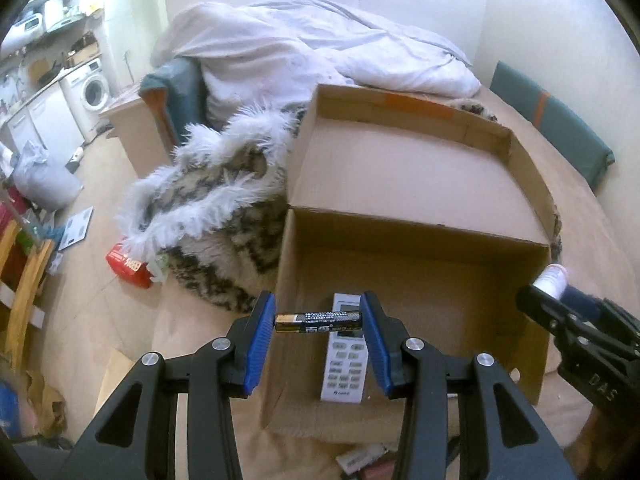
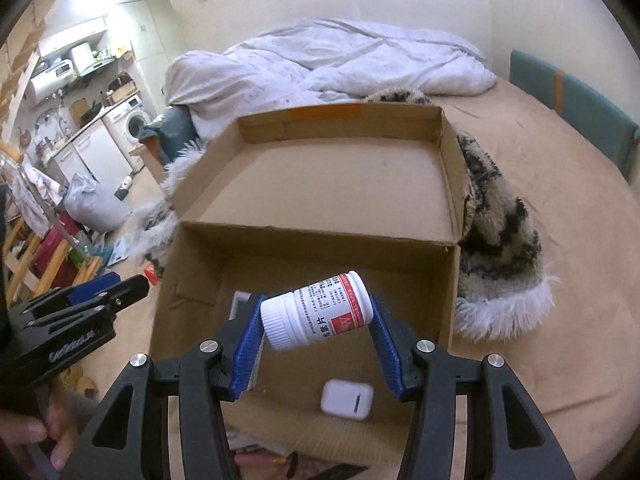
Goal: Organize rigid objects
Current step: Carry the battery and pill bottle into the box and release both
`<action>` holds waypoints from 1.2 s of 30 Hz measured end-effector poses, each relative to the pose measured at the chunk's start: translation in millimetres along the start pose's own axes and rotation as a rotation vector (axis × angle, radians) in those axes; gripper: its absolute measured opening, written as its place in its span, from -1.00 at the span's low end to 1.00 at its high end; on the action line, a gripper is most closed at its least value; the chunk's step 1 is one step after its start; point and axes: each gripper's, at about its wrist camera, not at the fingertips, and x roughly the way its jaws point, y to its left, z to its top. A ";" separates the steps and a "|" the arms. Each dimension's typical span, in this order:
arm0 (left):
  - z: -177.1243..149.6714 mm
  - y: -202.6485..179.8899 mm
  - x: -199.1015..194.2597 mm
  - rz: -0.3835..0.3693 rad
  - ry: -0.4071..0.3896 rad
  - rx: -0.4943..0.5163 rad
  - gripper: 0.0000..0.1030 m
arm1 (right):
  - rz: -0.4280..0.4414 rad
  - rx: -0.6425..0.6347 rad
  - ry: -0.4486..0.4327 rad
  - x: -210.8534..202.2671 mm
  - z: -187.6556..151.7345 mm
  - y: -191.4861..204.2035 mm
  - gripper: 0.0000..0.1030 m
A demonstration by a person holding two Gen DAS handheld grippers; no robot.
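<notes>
- A bed with a tan sheet (image 2: 540, 168) carries everything; a crumpled white duvet (image 1: 320, 48) lies at its far end.
- An open brown cardboard box (image 1: 400, 176) sits on the bed, its lid folded back onto a shaggy black-and-cream fur blanket with a white fringe (image 1: 208, 184).
- A white remote control with grey buttons (image 1: 346, 364) lies flat on the box floor.
- The left tool (image 1: 319, 322) is clenched on a black-and-gold cylindrical battery (image 1: 319, 322), held crosswise by its ends between the blue pads, above the box's near-left part.
- The right tool (image 2: 316, 320) grips a white plastic pill bottle with a red-and-white label (image 2: 320, 308), tilted, cap to the left, over the box.
- A small white rounded earbud case (image 2: 347, 398) lies in the box below that bottle.
</notes>
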 end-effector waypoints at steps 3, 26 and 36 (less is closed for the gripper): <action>-3.3 -0.9 15.7 -0.002 0.011 -0.014 -0.22 | 0.003 0.038 0.042 17.8 -3.1 -7.5 0.06; -32.4 -18.4 73.5 -0.025 0.160 0.081 -0.22 | -0.046 0.035 0.292 87.9 -33.9 -7.3 0.06; -38.6 -20.6 85.5 0.000 0.196 0.094 -0.22 | -0.040 0.056 0.316 92.2 -35.9 -7.5 0.06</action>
